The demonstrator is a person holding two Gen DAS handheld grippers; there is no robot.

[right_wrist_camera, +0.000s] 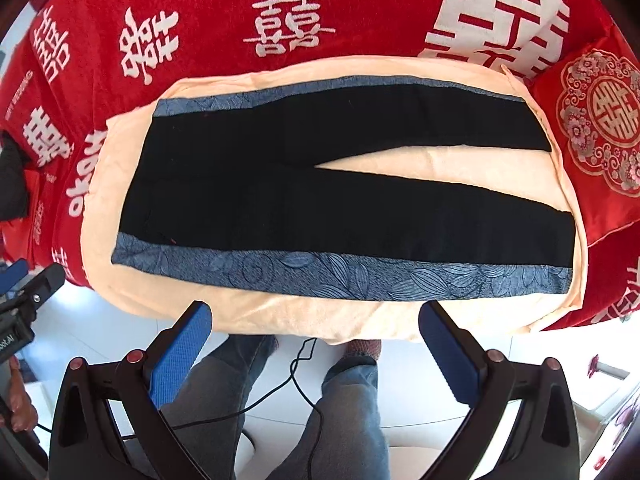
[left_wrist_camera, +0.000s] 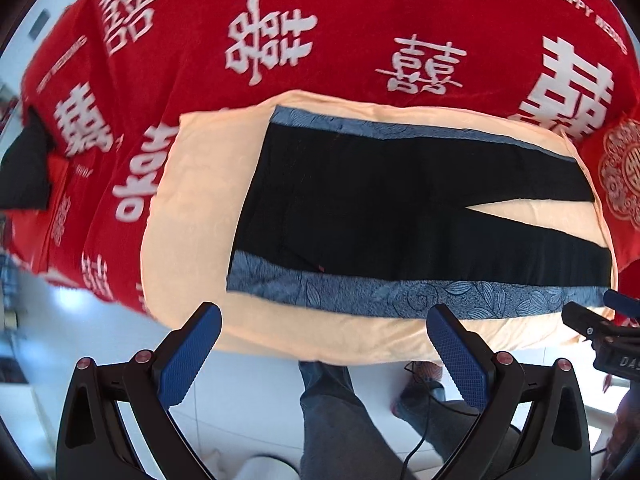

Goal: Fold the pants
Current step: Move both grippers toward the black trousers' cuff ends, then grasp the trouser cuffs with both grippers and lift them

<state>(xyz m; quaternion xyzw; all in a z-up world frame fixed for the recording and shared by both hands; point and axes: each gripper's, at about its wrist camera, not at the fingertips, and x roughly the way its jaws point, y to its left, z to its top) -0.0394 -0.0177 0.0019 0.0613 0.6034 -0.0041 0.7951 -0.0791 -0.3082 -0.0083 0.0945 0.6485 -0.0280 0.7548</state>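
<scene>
Black pants with blue patterned side stripes lie flat on a peach cloth, waistband to the left, the two legs spread apart to the right. They also show in the right wrist view on the same peach cloth. My left gripper is open and empty, held above the near edge of the cloth. My right gripper is open and empty, also above the near edge, to the right of the left one. Neither touches the pants.
The cloth lies on a bed with a red cover printed with white characters. A red patterned cushion sits at the right. A dark garment lies at the left. The person's legs and a black cable are below on the white floor.
</scene>
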